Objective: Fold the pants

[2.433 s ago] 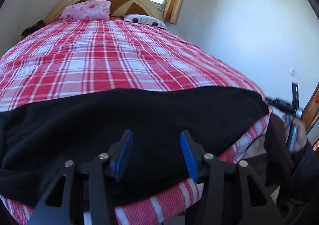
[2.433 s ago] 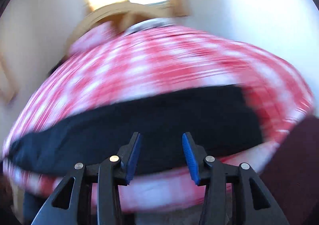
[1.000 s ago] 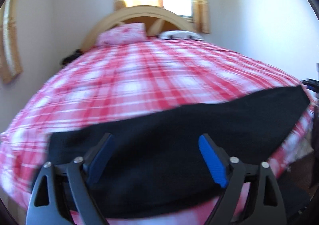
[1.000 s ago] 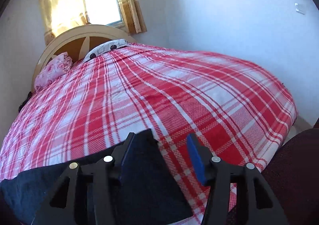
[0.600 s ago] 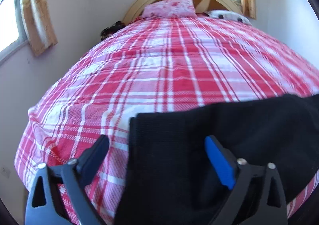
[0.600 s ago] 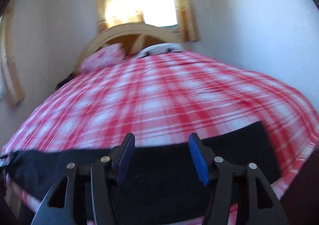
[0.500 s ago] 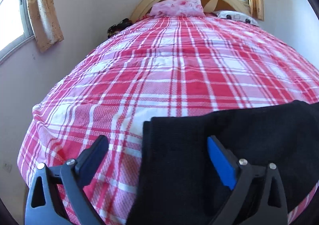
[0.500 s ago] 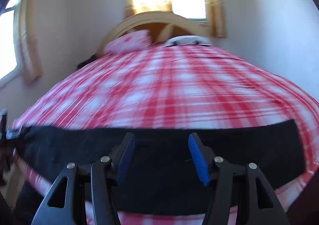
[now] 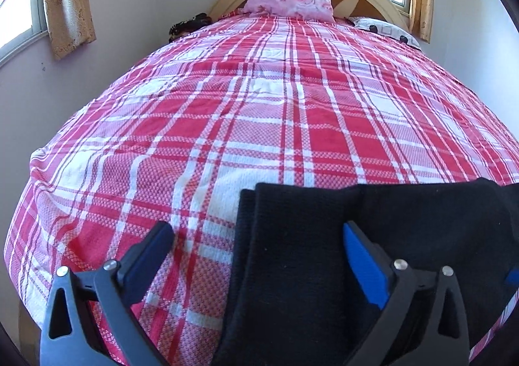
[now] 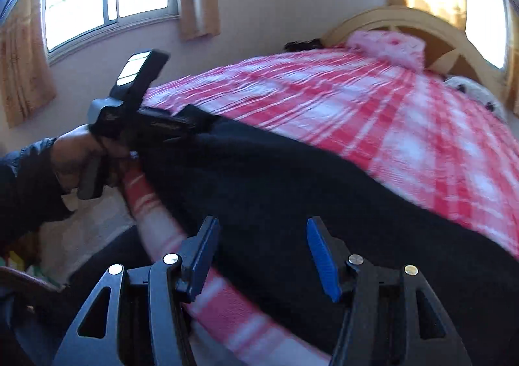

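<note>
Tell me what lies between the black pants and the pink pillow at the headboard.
Only bare red plaid bedspread lies between the black pants and the pink pillow, shown clearest in the left wrist view.

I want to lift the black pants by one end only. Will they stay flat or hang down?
The black pants probably hang limp: they follow the bed edge. The thick, doubled fabric looks fairly heavy and unlikely to slip.

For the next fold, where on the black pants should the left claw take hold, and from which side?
Probably the end edge of the black pants, approached from the bare plaid bedspread beside it. That edge lies flat with two layers stacked, and the left claw already straddles it, wide open, so closing there should catch both.
</note>
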Demonstrator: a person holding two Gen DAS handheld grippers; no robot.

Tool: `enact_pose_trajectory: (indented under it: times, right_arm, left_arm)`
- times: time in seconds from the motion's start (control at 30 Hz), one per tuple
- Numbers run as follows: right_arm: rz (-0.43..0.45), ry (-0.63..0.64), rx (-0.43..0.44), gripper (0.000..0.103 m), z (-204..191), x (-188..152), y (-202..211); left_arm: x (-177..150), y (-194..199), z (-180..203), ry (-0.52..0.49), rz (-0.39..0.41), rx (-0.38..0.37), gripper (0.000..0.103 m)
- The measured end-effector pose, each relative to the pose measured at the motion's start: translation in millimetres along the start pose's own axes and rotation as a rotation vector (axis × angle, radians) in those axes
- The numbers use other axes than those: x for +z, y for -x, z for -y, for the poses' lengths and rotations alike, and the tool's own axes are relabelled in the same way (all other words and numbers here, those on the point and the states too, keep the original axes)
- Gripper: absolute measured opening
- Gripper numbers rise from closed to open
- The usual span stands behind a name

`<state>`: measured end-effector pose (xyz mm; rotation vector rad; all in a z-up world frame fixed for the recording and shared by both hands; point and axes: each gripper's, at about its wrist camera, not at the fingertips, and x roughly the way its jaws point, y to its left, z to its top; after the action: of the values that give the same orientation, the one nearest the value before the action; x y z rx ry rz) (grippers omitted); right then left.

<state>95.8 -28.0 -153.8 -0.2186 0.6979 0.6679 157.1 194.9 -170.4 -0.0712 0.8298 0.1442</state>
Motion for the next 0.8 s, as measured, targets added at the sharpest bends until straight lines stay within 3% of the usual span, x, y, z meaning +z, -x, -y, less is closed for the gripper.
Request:
enact_pose_trajectory:
  times: [0.07, 0.13, 0.2, 0.27, 0.43, 0.5, 0.57, 0.6, 0.7, 0.8]
  right_arm:
    - [-0.094, 0.038, 0.062, 0.06, -20, -8, -21]
    - [-0.088, 0.137, 0.029, 0.06, -41, -19, -16]
    - [-0.105, 0.173, 0.073, 0.06, -47, -23, -9]
    - [-0.112, 0.176, 0.14, 0.06, -49, -18, -3]
    - [-0.011, 0.125, 0.067, 0.06, -40, 11, -6]
    - [-0.022, 0.097, 0.084, 0.06, -38, 17, -18]
    - [-0.099, 0.102, 0.127, 0.06, -44, 14, -34]
    - [-0.145, 0.113, 0.155, 0.06, -48, 8, -40]
    - [-0.098, 0.202, 0.099, 0.06, -62, -3, -32]
    - [-0.087, 0.113, 0.137, 0.06, -48, -2, -23]
  left_arm:
    - [0, 0, -1, 0.004, 0.006, -0.001, 0.103]
    - [-2, 2, -3, 0.014, 0.025, -0.018, 0.103]
    - [-6, 6, -7, 0.026, 0.058, -0.031, 0.103]
    - [-10, 14, -7, 0.028, 0.109, -0.028, 0.103]
    - [-15, 28, -7, 0.045, 0.183, 0.009, 0.103]
    - [-15, 39, -4, 0.048, 0.214, 0.005, 0.103]
    - [-12, 48, 5, 0.01, 0.243, 0.005, 0.103]
    - [-11, 49, 11, -0.021, 0.239, 0.019, 0.103]
    - [-8, 47, 30, -0.072, 0.198, 0.02, 0.103]
    - [-5, 54, 51, -0.105, 0.202, -0.033, 0.103]
